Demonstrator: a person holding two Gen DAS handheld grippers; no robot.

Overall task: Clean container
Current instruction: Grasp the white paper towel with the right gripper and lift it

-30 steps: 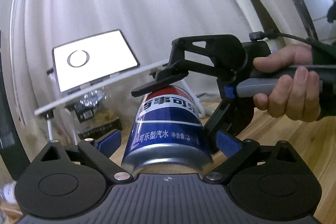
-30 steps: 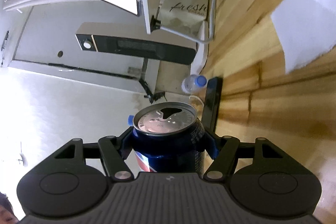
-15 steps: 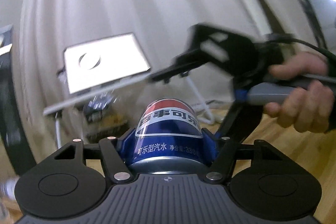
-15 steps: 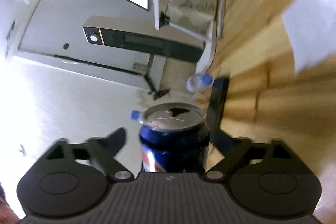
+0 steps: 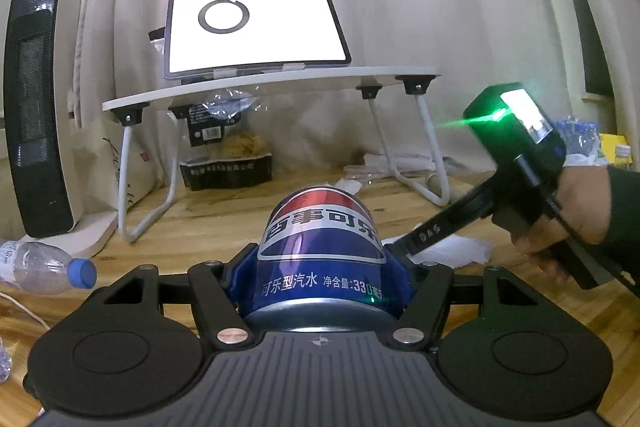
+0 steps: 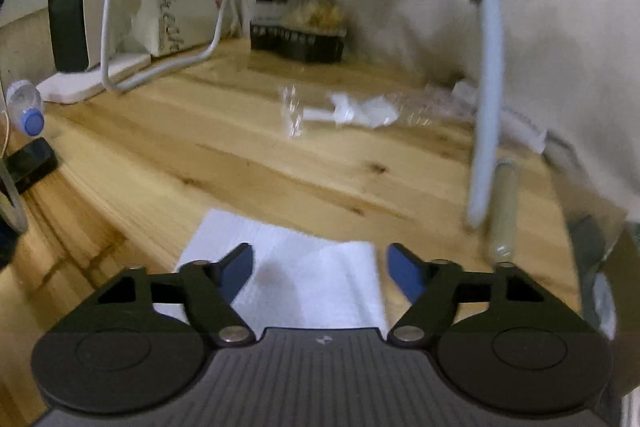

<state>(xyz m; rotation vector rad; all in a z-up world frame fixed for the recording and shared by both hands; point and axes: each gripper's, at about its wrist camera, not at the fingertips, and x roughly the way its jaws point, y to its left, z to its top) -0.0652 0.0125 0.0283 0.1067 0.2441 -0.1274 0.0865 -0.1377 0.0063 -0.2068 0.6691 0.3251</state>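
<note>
One can (image 5: 322, 247), long axis pointing away

Black ribbed hand-held gripper (image 5: 322, 267) bodies with round discs, silver screws, blue pads (image 6: 404, 267); green light, white "DAS" marking; dark sleeve (image 5: 624, 211) at wrist.

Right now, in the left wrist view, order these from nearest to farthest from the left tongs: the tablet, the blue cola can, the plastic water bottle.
1. Blue cola can: clamped between the left tongs, dead centre.
2. Plastic water bottle: lying on the wooden floor, low at the left edge.
3. Tablet: propped on the white folding table, behind and above the can.
</note>
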